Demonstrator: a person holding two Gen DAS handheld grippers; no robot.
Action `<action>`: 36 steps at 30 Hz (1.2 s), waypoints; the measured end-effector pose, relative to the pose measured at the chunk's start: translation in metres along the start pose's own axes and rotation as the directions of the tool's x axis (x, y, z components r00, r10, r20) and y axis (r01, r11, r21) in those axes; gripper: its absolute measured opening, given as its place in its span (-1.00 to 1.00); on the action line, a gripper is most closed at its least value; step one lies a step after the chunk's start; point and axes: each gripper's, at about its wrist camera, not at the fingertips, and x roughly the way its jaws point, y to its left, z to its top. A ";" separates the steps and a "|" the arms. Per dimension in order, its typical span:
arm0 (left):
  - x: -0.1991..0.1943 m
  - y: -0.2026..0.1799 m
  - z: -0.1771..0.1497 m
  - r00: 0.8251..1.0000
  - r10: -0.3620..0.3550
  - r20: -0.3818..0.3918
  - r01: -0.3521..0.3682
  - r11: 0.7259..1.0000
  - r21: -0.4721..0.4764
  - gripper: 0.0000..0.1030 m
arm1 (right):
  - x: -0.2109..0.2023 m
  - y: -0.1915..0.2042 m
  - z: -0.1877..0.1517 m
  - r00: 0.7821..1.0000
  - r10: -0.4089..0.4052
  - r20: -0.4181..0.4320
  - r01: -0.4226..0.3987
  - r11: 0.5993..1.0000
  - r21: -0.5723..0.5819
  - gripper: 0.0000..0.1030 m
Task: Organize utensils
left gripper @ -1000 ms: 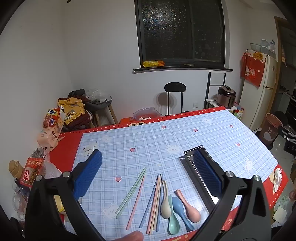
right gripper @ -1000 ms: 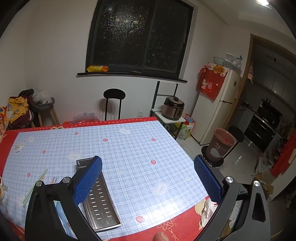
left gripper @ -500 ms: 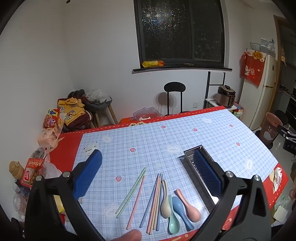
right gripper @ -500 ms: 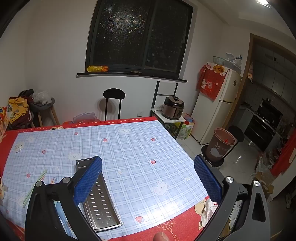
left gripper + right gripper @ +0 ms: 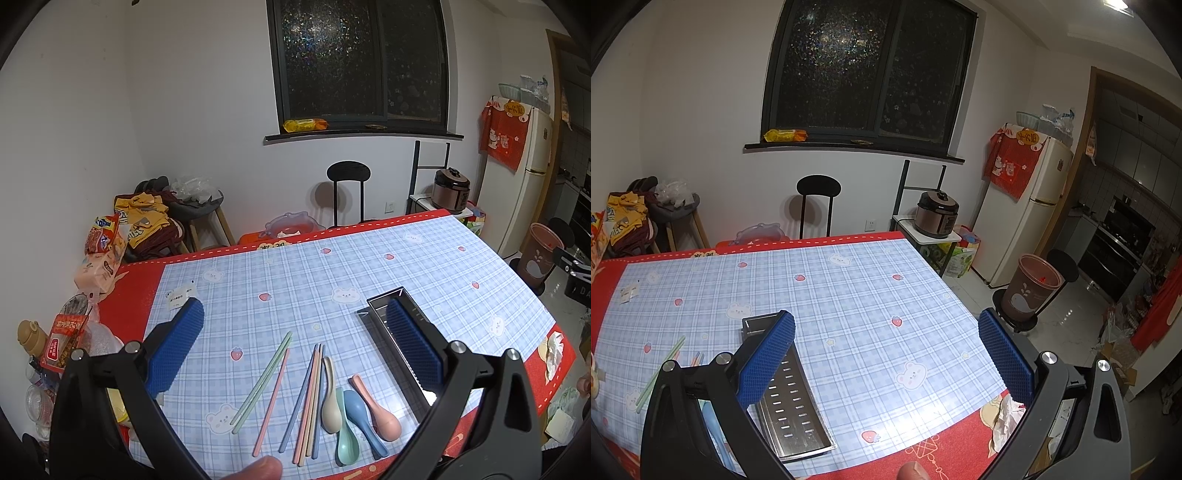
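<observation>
My left gripper (image 5: 295, 354): spread wide, holding nothing, above the utensils
My right gripper (image 5: 886, 354): also wide apart and empty, over the tablecloth (image 5: 857, 295) right of the metal tray (image 5: 792, 402)
Tray: empty, long side running away from me
Chopsticks (image 5: 310, 395): left of the tray, roughly parallel to it
Spoons (image 5: 354, 410): between chopsticks and tray, overlapping
Step, I judge: first pick; I'd come down on one loose chopstick (image 5: 271, 398) mid-length, jaws across it, then lay it lengthwise in the tray

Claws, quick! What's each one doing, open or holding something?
Left claw: open, holding nothing, above the chopsticks and spoons.
Right claw: open, holding nothing, over the tablecloth beside the metal tray.
</observation>
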 end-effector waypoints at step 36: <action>0.003 -0.005 -0.009 1.000 0.001 -0.006 -0.001 1.000 0.001 0.89 | 0.002 -0.001 -0.004 1.000 0.005 -0.010 -0.005 1.000 0.006 0.89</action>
